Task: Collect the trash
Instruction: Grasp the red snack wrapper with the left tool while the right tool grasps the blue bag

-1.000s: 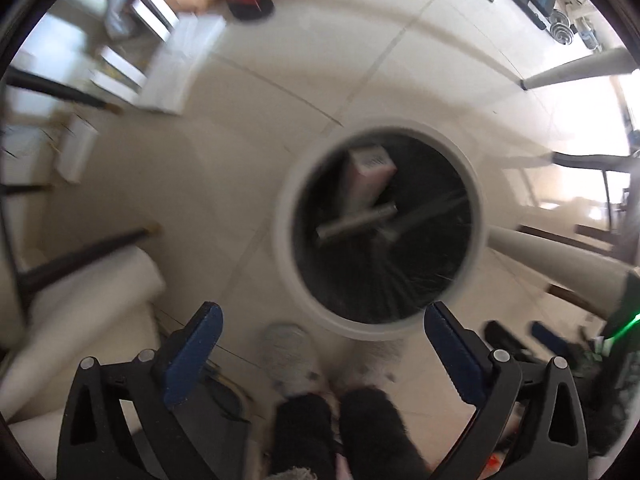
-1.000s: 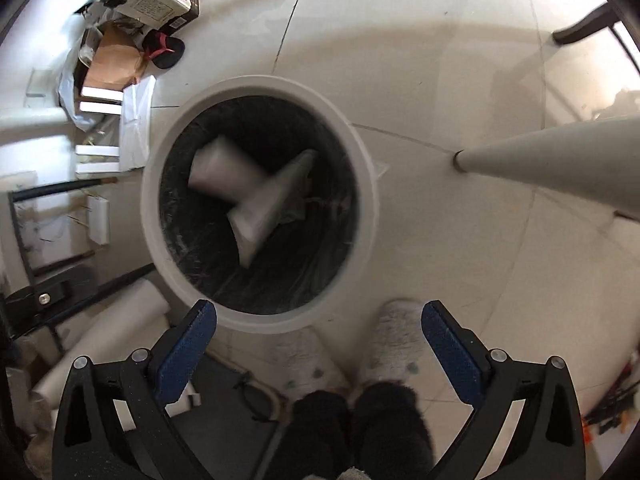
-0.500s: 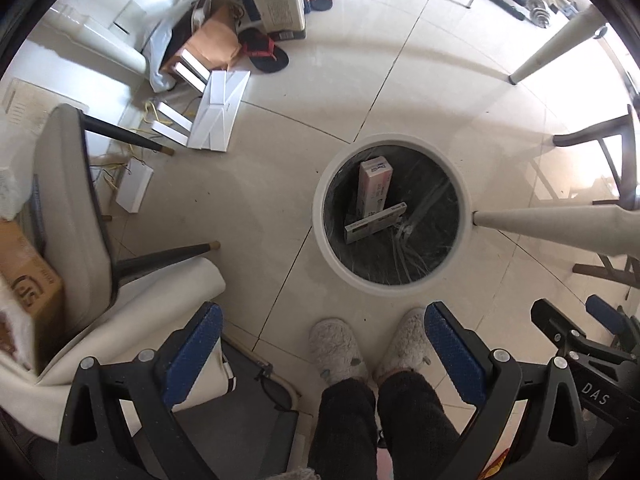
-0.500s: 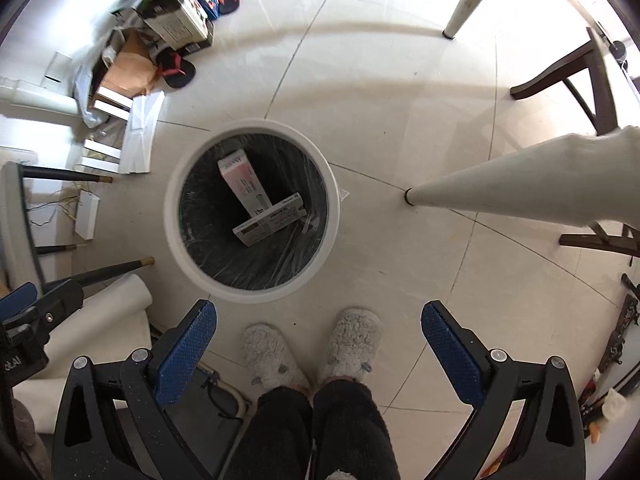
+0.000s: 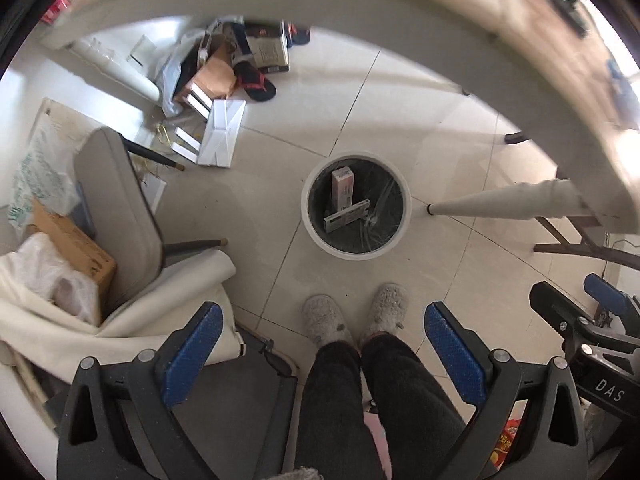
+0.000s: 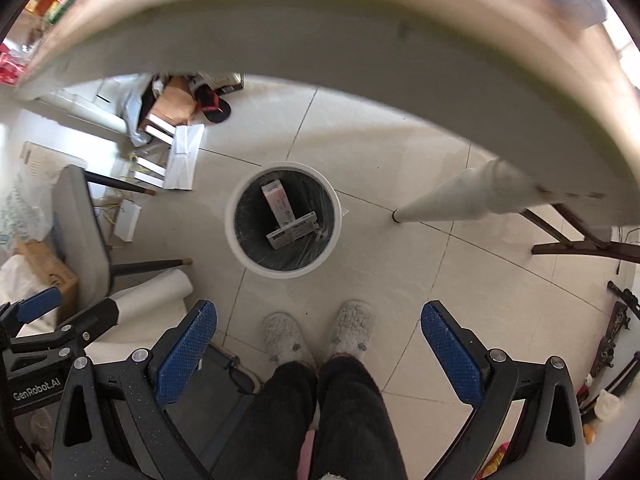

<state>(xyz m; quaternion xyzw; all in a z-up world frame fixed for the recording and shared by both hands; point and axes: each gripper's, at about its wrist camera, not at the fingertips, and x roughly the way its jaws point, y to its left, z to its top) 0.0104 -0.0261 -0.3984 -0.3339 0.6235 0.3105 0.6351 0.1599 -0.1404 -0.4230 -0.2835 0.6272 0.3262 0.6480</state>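
A round white trash bin [image 5: 312, 220] with a black liner stands on the tiled floor, also in the right wrist view [image 6: 236, 240]. Two flat cardboard boxes lie inside it: an upright one [image 5: 342, 188] [image 6: 278, 202] and a slanted one [image 5: 346, 215] [image 6: 292, 235]. My left gripper [image 5: 320, 344] is open and empty, high above the floor. My right gripper [image 6: 318, 342] is open and empty, likewise high above the bin. Each gripper shows at the edge of the other's view, the right one [image 5: 592, 320] and the left one [image 6: 44, 320].
A table edge [image 5: 440, 8] [image 6: 360, 40] and its cone-shaped leg [image 5: 500, 204] [image 6: 460, 196] cross the top and right. A grey chair [image 5: 120, 208] holds boxes and cloth at left. Boxes and a sandal [image 5: 256, 80] litter the far floor. The person's slippered feet [image 5: 352, 312] stand before the bin.
Both grippers have risen well away from the bin, which now looks smaller. The table edge has come into view at the top. Both jaws stay open.
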